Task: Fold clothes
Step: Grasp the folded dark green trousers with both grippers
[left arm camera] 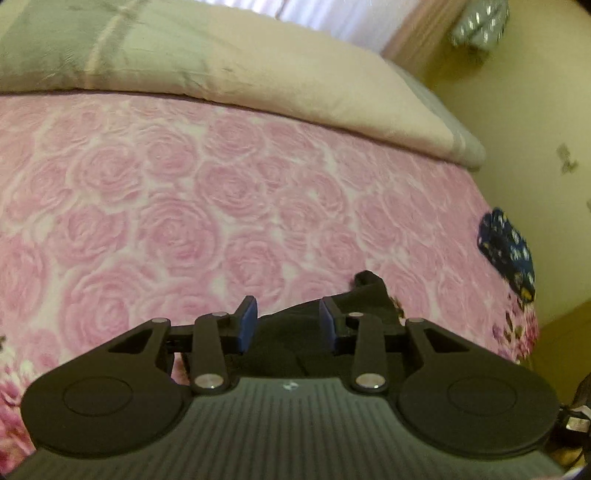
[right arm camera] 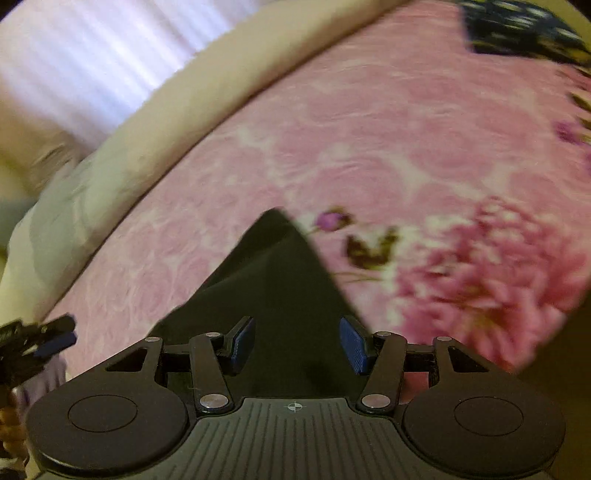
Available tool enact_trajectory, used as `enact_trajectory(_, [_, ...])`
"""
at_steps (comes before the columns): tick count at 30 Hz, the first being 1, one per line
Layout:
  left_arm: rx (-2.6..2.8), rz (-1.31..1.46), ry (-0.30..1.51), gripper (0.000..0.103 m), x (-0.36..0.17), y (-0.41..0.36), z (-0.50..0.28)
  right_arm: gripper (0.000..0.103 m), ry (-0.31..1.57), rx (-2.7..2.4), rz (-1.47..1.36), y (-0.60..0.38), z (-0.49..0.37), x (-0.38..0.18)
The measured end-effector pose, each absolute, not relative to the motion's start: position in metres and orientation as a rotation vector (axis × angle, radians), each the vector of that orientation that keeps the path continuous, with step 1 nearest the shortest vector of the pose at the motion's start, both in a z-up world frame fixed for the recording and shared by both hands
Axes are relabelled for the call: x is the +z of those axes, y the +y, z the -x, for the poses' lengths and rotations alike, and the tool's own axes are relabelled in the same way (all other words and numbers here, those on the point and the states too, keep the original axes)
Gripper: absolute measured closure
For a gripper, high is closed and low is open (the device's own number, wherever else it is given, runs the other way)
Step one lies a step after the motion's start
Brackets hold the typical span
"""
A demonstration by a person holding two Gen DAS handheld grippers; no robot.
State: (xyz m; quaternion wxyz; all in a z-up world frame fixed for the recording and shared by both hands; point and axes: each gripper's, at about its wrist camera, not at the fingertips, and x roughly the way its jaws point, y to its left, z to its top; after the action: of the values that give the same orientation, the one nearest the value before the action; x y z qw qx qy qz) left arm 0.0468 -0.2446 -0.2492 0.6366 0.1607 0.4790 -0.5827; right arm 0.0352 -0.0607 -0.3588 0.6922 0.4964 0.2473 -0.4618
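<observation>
Left wrist view, black garment (left arm camera: pixel 295 332) spread on pink rose-patterned bedspread (left arm camera: pixel 184 221), seen between parted fingers of left gripper (left arm camera: pixel 288 325), right gripper (right arm camera: pixel 297 345) likewise held wide over black cloth, dark blue floral fabric (left arm camera: pixel 508 251) laid near bed edge, cream pillow (left arm camera: pixel 295 74) behind.

Both views are lit softly and warmly, with a yellow-pink cast and no hard shadows. The brightest area is the curtain (right arm camera: pixel 85 62), which glows white and washes out in the right wrist view. The fisheye lens bows the bed (left arm camera: pixel 184 206) and bends straight edges toward the dark corners. The left wrist view is fairly sharp at centre, softening at the rim. The right wrist view is smeared by motion blur: the bedspread's rose pattern and the dark patterned cloth (right arm camera: pixel 524 29) at top right streak.
</observation>
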Motion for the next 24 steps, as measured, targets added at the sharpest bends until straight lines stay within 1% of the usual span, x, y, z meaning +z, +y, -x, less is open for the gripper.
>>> enact_trajectory(3, [-1.384, -0.455, 1.121, 0.071, -0.242, -0.278, -0.045, 0.048, 0.504, -1.114, -1.247, -0.066, -0.011, -0.340])
enact_trajectory(6, [-1.448, -0.537, 1.157, 0.071, -0.244, -0.313, -0.045, 0.048, 0.361, -1.178, -1.440, -0.061, 0.005, -0.340])
enact_trajectory(11, [-1.592, -0.658, 1.306, 0.070, -0.296, -0.369, -0.058, 0.048, 0.033, -1.332, -1.694, -0.009, 0.009, -0.366])
enact_trajectory(14, [-1.687, -0.748, 1.371, 0.070, -0.330, -0.389, -0.061, 0.048, -0.078, -1.397, -1.798, 0.028, -0.008, -0.394])
enact_trajectory(16, [-1.720, -0.787, 1.431, 0.070, -0.353, -0.396, -0.063, 0.048, -0.156, -1.423, -1.843, 0.048, -0.022, -0.415])
enact_trajectory(21, [-1.720, -0.754, 1.613, 0.069, -0.394, -0.409, -0.069, 0.048, -0.448, -1.448, -1.893, 0.075, -0.040, -0.449])
enact_trajectory(24, [-1.727, -0.763, 1.687, 0.068, -0.411, -0.419, -0.067, 0.048, -0.544, -1.453, -1.866, 0.079, -0.043, -0.460])
